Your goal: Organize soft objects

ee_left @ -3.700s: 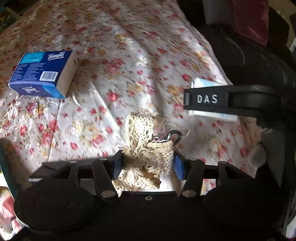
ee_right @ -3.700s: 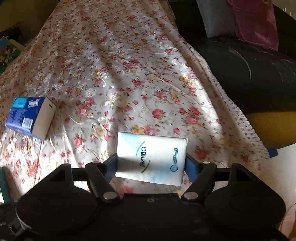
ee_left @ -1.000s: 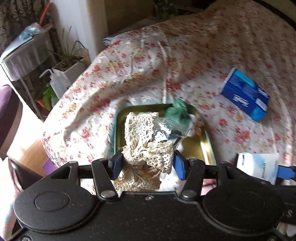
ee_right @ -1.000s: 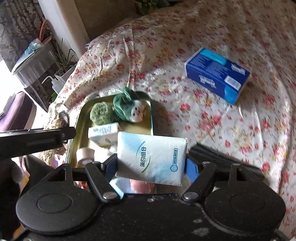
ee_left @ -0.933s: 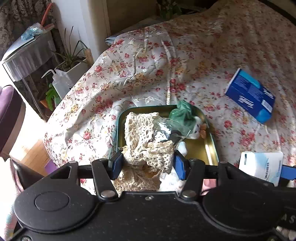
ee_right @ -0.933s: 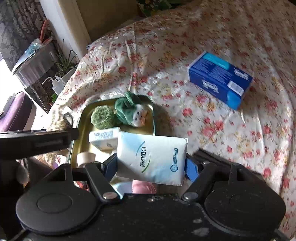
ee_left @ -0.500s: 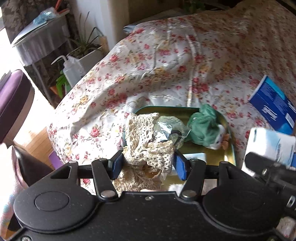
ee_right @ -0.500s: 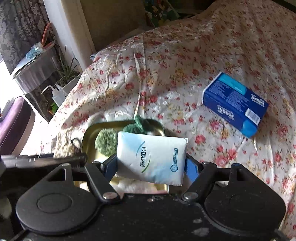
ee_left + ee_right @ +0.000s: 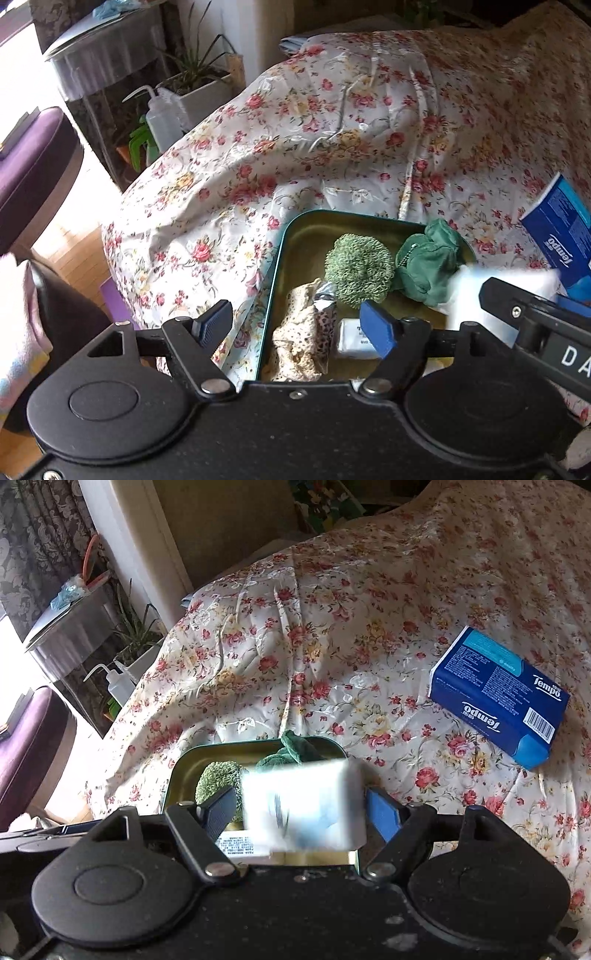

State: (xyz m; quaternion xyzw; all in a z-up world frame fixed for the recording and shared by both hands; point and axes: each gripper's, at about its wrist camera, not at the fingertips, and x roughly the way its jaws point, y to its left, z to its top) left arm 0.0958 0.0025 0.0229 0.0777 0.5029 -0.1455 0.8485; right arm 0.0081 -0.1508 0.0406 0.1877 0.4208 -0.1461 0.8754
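Observation:
A green-rimmed metal tray (image 9: 291,236) lies on the flowered bedspread. In it lie a cream lace cloth (image 9: 295,347), a green knitted ball (image 9: 358,271), a green plush toy (image 9: 428,269) and a small white pack (image 9: 352,339). My left gripper (image 9: 295,325) is open and empty just above the lace cloth. My right gripper (image 9: 301,808) is open over the tray (image 9: 184,764); the white tissue pack (image 9: 303,808) is blurred between its jaws, dropping free. The pack also shows in the left wrist view (image 9: 465,295).
A blue Tempo tissue box (image 9: 498,698) lies on the bedspread to the right of the tray. Past the bed's left edge stand a purple stool (image 9: 33,162), a metal side table (image 9: 107,62), a potted plant (image 9: 195,81) and a squeeze bottle (image 9: 162,122).
My left gripper has opened and the lace cloth has dropped into the tray. My right gripper has opened and the white tissue pack is falling out of it.

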